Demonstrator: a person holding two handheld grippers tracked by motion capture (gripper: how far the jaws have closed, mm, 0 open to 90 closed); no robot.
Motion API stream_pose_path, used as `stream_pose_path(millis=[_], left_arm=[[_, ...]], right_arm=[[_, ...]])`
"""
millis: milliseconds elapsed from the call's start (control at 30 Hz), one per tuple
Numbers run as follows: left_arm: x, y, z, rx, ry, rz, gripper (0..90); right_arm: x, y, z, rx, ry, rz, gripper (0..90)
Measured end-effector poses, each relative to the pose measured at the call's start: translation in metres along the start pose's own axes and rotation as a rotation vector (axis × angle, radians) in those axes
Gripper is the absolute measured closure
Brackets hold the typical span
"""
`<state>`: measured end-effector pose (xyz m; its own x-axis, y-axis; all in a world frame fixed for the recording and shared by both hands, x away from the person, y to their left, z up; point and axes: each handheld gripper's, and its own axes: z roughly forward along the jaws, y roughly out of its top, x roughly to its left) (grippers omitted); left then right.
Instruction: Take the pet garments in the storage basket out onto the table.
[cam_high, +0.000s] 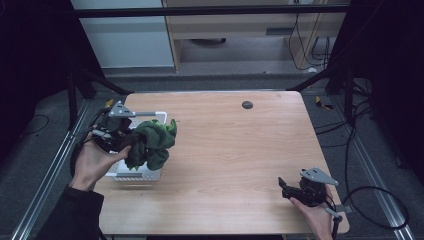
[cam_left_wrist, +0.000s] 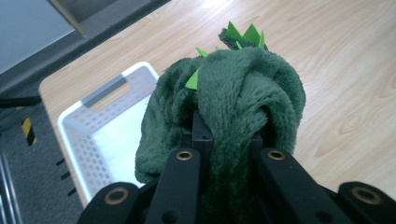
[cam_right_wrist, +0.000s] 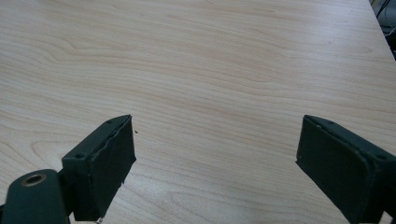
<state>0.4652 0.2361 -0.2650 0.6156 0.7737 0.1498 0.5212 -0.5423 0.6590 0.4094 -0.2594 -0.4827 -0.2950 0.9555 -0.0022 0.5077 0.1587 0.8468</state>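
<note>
A dark green plush toy with light green spikes hangs in the air over the right side of a white perforated basket. My left gripper is shut on it. In the left gripper view the plush toy bulges up between the two black jaws, and the white basket lies below it to the left. My right gripper rests low at the table's front right corner, held by a hand. Its jaws stand wide apart in the right gripper view, with my right gripper over bare wood.
The wooden table has a small dark round hole near its far edge. Cables trail on the floor to the right. Metal rails run along both sides, and a cabinet stands beyond the far edge.
</note>
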Motion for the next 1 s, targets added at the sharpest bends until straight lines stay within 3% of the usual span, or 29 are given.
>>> stream_pose_path(millis=[233, 1000], left_arm=[[-0.017, 0.011, 0.006, -0.01, -0.024, 0.049, 82.4], [-0.064, 0.032, 0.043, 0.023, -0.125, 0.129, 82.4]], right_arm=[[-0.001, 0.0, -0.001, -0.002, -0.001, 0.005, 11.3], [-0.003, 0.0, -0.002, -0.009, -0.005, 0.009, 11.1]])
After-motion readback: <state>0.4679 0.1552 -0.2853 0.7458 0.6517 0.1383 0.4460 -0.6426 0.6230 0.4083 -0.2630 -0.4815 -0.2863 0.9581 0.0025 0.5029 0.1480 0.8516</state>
